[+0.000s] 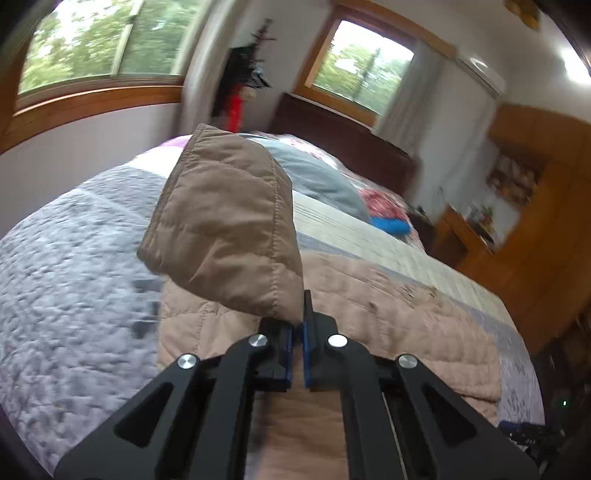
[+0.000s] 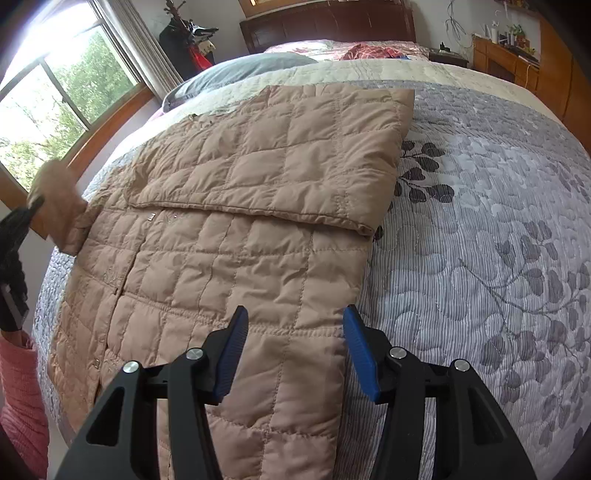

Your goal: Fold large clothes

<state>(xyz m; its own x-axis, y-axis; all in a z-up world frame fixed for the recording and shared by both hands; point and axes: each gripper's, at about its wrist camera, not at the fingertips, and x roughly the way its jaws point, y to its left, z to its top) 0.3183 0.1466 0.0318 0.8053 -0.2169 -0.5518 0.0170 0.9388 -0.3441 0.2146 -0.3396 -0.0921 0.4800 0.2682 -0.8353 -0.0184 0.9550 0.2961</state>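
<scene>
A tan quilted jacket (image 2: 221, 258) lies flat on the bed's grey leaf-patterned quilt (image 2: 480, 221). Its right side is folded over the body (image 2: 295, 158). My left gripper (image 1: 298, 317) is shut on the cuff end of the other sleeve (image 1: 225, 229) and holds it up off the bed, above the jacket body (image 1: 369, 314). In the right wrist view that raised sleeve (image 2: 59, 199) shows at the far left, with the left gripper (image 2: 22, 218) partly visible. My right gripper (image 2: 293, 350) hovers open over the jacket's near right edge with nothing between its fingers.
A grey pillow (image 2: 243, 66) and red clothes (image 2: 369, 50) lie near the dark headboard (image 2: 328, 26). A window (image 2: 55, 92) is on the left and a wooden desk (image 2: 506, 59) on the right. A person's pink sleeve (image 2: 18, 398) is at the lower left.
</scene>
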